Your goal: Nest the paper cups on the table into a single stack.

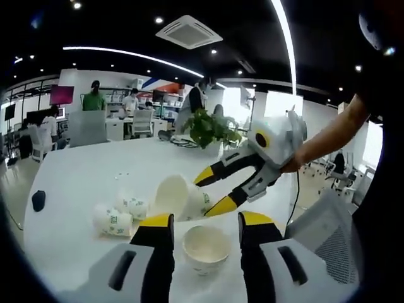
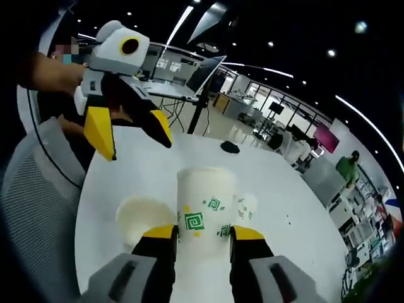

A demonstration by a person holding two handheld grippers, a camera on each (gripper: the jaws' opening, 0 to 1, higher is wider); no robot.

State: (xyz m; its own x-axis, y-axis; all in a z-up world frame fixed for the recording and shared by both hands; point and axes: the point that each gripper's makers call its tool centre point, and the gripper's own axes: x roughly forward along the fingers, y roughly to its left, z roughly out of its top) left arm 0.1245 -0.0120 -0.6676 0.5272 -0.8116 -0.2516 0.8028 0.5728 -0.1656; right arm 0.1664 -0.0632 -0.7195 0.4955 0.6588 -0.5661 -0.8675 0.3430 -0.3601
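Your right hand-held gripper (image 2: 202,237) is clamped on a cup (image 2: 205,208), tilted sideways; upright cup (image 1: 206,247) just beside it, between the parted left hand-held gripper (image 1: 206,228) jaws.

Held cup: white paper cup (image 2: 205,205) with green square-spiral marks, and I've got it pinched between my right jaws, lifted off the table (image 1: 82,177) and tipped on its side, its open mouth (image 1: 172,194) facing my left gripper view.
Upright cup: a white cup (image 1: 205,247) standing on the table, mouth up, inside bare, sitting right under the held cup and between my left jaws, though I can't tell if they touch it.
Lying cups: two more green-printed cups (image 1: 112,221), (image 1: 134,206) on their sides on the table, touching each other, just beside the upright cup.
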